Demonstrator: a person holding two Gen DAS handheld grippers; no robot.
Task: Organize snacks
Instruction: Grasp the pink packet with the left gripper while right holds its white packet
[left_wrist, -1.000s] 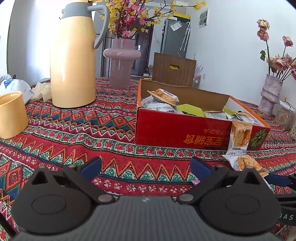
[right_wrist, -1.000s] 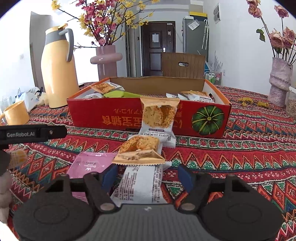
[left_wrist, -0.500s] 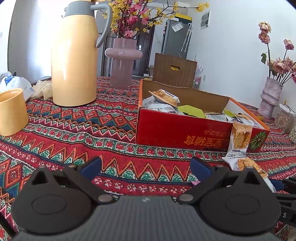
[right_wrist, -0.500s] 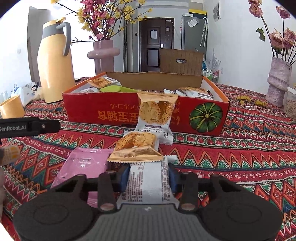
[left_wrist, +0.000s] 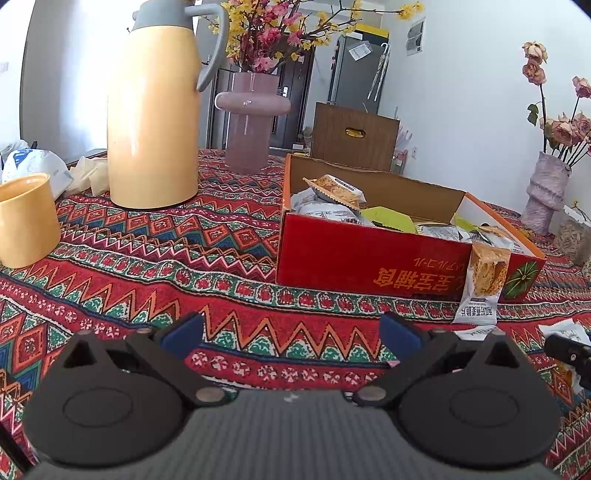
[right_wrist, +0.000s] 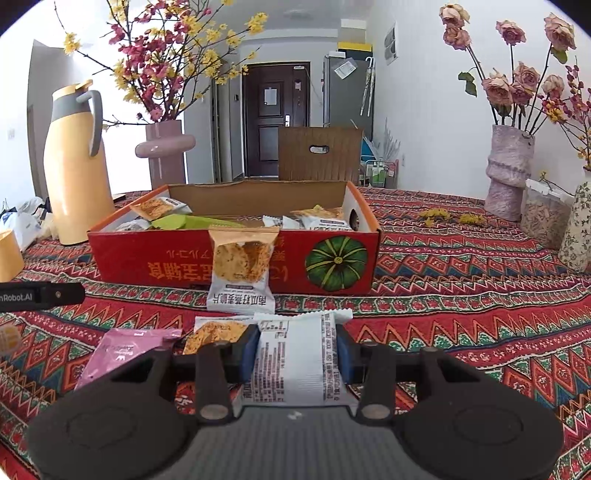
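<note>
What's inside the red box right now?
The red box holds several snack packets: a cracker pack at its left end, green packets mid-box, white packs at the right. Its front wall hides the floor and anything underneath.

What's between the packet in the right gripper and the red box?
One snack pack leans upright against the red box's near wall, straight ahead of the white packet clamped in the right gripper. Nothing covers the box's open top; lifting over the pack and wall should probably clear both.

Straight ahead, oat-crisp packet (right_wrist: 241, 271) leaning on red snack box (right_wrist: 147, 254) blocks me; open tablecloth (right_wrist: 461, 295) free right.
</note>
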